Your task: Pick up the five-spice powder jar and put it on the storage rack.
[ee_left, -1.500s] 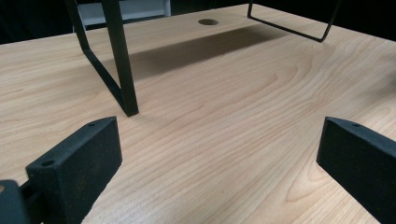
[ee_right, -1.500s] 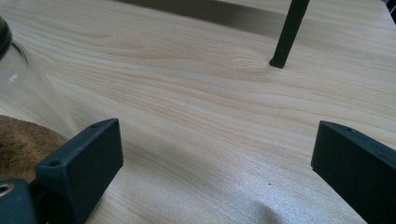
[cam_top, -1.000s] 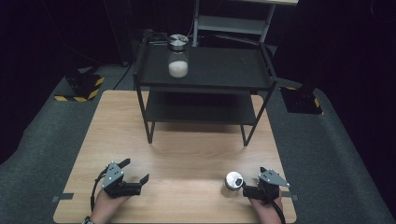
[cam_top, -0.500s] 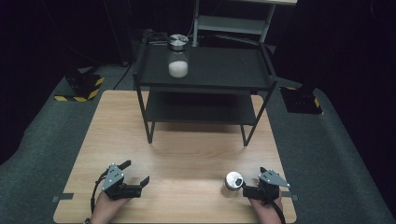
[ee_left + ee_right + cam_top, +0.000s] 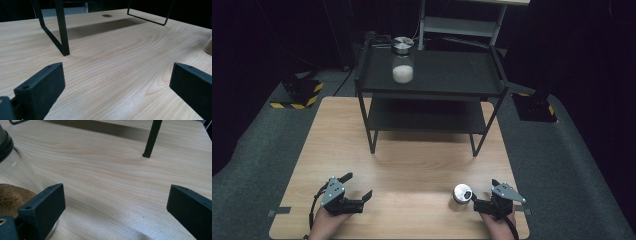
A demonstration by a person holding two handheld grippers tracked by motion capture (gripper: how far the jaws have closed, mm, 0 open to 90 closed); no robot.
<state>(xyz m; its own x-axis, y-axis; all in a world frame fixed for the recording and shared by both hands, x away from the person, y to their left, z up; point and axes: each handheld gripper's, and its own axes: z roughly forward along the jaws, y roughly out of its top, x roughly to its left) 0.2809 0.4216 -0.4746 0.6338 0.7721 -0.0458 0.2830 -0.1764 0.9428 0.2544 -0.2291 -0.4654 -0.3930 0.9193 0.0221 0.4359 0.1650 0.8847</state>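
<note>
A person sits at a pale wooden table [image 5: 412, 150] with a two-jaw gripper in each hand, both resting low near the front edge. The right gripper [image 5: 477, 202] has its jaws spread wide and holds nothing. Just beside its tip stands a small glass jar [image 5: 461, 193] with a silver lid, upright, so its long axis is vertical. In the right gripper view the jar [image 5: 15, 177] sits at the far left, against the outside of one jaw rather than between the two, with brown powder visible inside. So the jar lies just off the gripper's line, and the hand would likely need to swing toward it before closing. The left gripper [image 5: 357, 192] is also released, jaws apart over bare wood, well apart from this jar; the right hand is clearly nearer. Farther back, a black two-tier metal rack [image 5: 432, 80] stands on the table, with a second jar of white powder [image 5: 402, 65] upright on its top shelf.
</note>
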